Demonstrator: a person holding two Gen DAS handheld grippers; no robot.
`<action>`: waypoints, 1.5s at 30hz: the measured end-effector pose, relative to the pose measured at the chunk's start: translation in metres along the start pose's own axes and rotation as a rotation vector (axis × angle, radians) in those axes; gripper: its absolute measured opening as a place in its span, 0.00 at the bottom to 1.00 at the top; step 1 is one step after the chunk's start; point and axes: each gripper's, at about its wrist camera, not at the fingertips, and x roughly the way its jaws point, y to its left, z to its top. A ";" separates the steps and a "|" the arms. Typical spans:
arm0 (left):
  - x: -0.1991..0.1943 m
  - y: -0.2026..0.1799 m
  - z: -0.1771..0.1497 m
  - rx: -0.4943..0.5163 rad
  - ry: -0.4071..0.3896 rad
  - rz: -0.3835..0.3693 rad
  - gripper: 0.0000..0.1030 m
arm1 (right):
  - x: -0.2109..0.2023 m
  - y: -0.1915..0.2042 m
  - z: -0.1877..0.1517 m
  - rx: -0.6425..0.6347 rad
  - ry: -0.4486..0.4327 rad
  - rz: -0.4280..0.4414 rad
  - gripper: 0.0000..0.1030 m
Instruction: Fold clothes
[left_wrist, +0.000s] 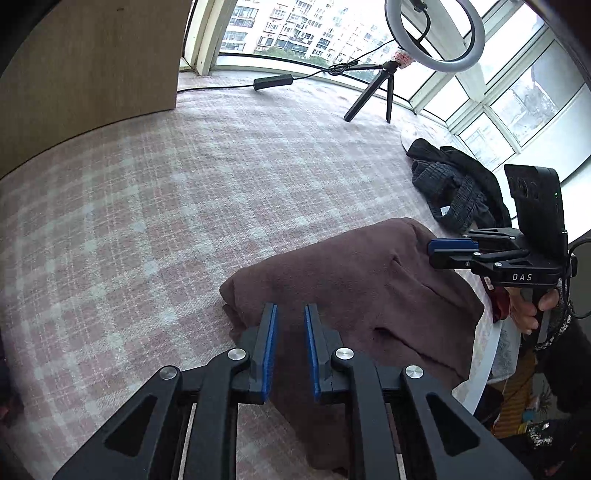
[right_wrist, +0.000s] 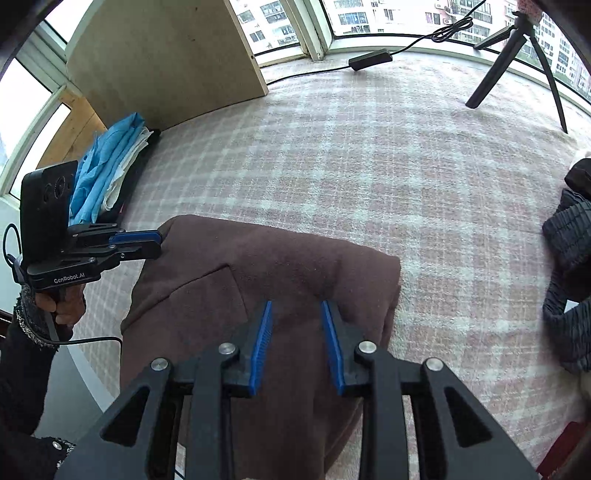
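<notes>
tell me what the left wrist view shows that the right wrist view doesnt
Only the left wrist view shows the ring light above its tripod, and the right gripper from the side, apparently shut near the garment's edge.

Only the right wrist view shows the blue cloth stack by the wooden board, and the left gripper from the side, apparently shut at the garment's corner.

Both show the folded brown garment on the plaid blanket, the dark clothes pile, and the window.

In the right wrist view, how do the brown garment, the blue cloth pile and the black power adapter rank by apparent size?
1. brown garment, though nearest the camera
2. blue cloth pile
3. black power adapter, farthest, so its true size is unsure
</notes>
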 end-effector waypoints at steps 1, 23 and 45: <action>-0.012 -0.010 -0.005 0.018 -0.016 -0.011 0.13 | -0.016 -0.001 -0.005 0.011 -0.027 0.026 0.27; 0.064 -0.185 -0.041 0.374 0.207 -0.184 0.03 | -0.003 -0.049 -0.024 0.187 0.087 0.129 0.07; -0.041 -0.046 -0.047 -0.162 0.010 -0.080 0.30 | -0.019 -0.032 -0.041 0.064 -0.019 -0.090 0.54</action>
